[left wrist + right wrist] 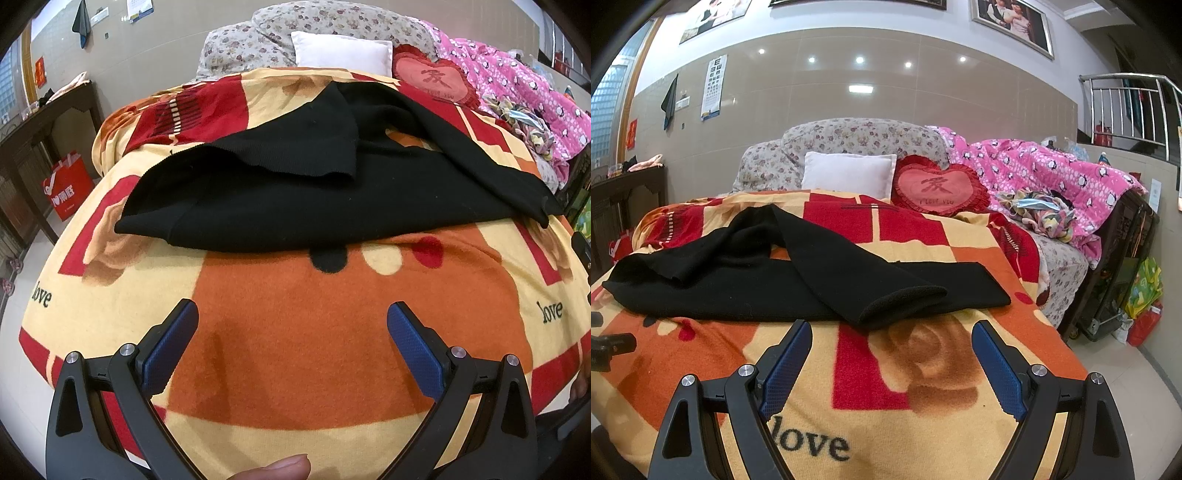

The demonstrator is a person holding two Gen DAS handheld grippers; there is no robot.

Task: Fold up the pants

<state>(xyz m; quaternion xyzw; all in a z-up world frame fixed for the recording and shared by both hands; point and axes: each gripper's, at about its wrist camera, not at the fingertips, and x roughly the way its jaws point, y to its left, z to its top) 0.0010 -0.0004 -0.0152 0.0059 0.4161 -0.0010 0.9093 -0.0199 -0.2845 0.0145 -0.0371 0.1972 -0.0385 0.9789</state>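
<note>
The left gripper (291,321) hangs with its 2 blue-padded fingers (173,343) spread wide, pinching nothing, above an orange patch of the blanket (295,369). The right gripper (892,341) is spread wide too and holds nothing, over a rose print and the word "love" (812,441). Just beyond both, the black pants (798,280) lie rumpled across the blanket, 1 leg crossed over the other. "love" (550,312) also appears twice in the left view. Behind sit a white pillow (849,177) and a red heart cushion (936,188) reading "I LOVE YOU". An eye chart (713,86) hangs on the wall.
</note>
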